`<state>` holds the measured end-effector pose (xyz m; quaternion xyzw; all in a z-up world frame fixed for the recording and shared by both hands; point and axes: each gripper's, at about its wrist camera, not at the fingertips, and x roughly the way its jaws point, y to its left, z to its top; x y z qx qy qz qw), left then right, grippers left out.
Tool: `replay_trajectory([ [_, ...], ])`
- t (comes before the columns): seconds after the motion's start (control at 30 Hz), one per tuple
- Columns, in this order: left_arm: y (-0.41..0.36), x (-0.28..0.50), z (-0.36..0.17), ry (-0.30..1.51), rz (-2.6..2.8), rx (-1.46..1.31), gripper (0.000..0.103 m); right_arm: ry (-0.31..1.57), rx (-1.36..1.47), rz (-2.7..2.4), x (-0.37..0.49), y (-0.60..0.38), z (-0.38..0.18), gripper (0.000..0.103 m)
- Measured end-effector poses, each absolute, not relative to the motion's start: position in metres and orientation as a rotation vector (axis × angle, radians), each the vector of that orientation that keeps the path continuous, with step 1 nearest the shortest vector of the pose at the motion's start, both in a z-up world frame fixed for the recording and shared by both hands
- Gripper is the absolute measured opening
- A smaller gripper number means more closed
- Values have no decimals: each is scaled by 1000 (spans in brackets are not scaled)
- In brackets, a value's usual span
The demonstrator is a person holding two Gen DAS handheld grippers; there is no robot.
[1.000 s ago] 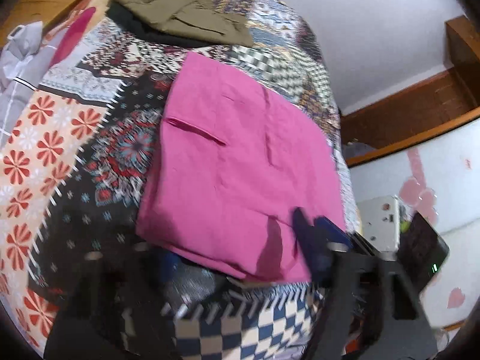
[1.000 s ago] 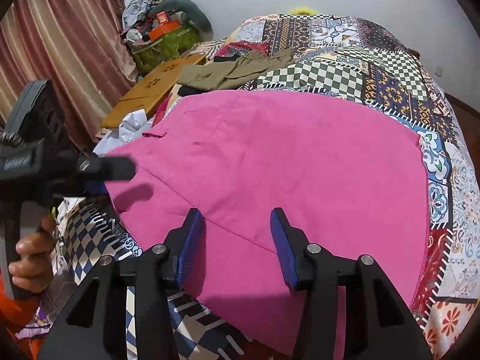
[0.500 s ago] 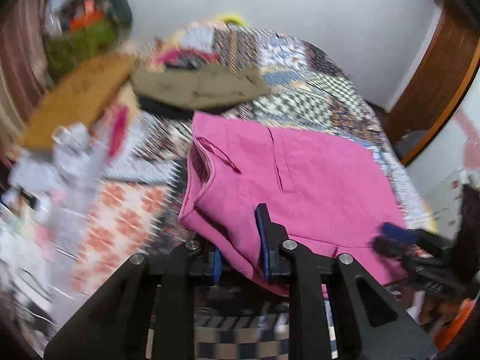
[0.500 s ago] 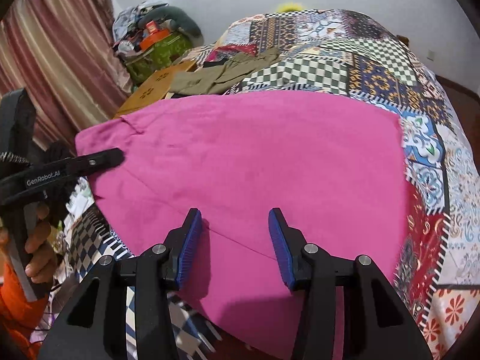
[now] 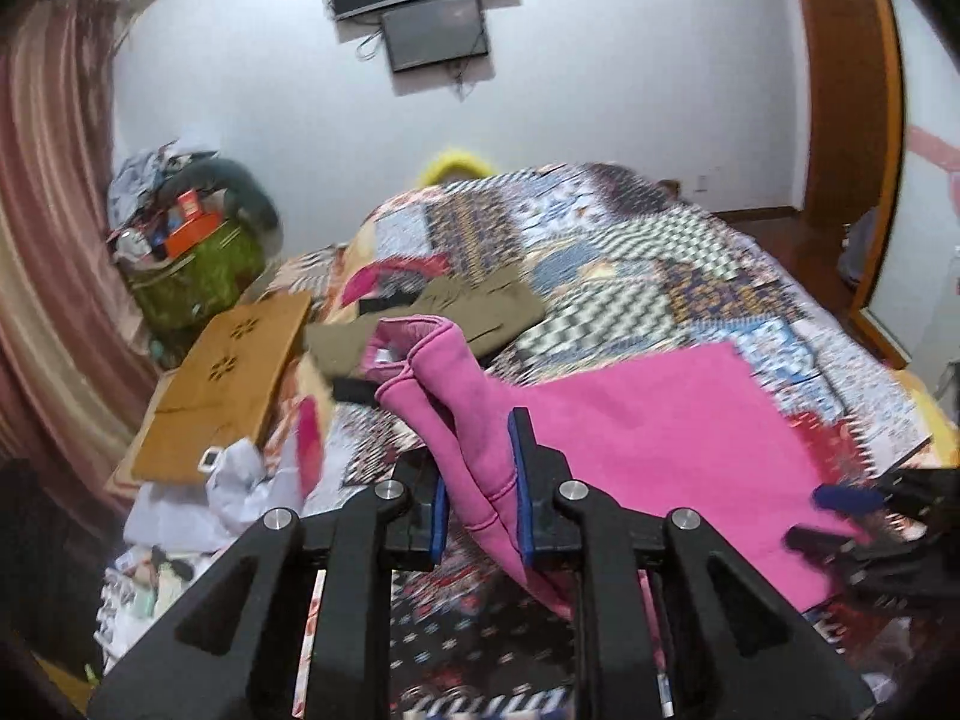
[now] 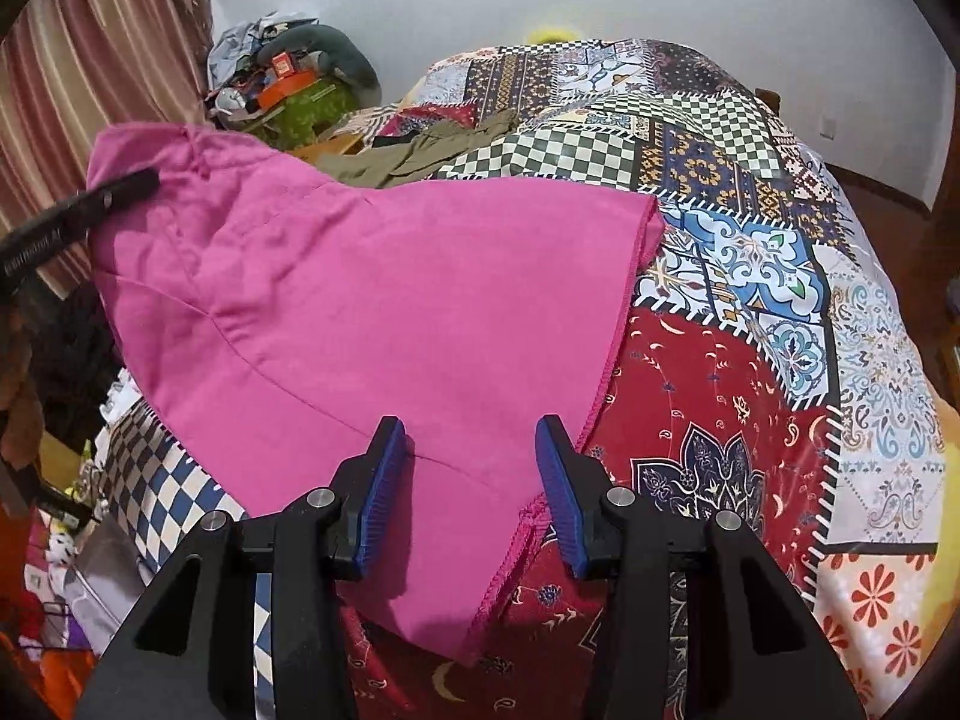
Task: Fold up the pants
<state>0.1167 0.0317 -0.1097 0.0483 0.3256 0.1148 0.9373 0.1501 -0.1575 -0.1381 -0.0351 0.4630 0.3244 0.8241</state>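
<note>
One corner only is held — the left gripper point(image 5: 480, 507) is clamped on a bunched edge of the pink pants point(image 6: 384, 312), lifted off the quilt point(image 6: 750, 324). The right gripper point(image 6: 471, 495) hangs spread, gripping nothing. Risk: lopsided drag, cloth bunching or slipping free.

We see the bright pink cotton pants point(image 6: 372, 300) spread over the patchwork bed quilt, their waistband end point(image 5: 474, 420) lifted and bunched, the hemmed edge lying flat.

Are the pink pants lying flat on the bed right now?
No, partly lifted: the left gripper pinches one end of the pink pants above the bed.
</note>
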Motion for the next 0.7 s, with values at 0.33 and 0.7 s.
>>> replay_trajectory([
  [0.33, -8, 140, -83, 699, -52, -41, 15, 990, -35, 712, 152, -161, -141, 42],
  [0.7, -38, 178, -112, 896, -338, -234, 15, 1005, 44, 733, 158, -168, -142, 41],
])
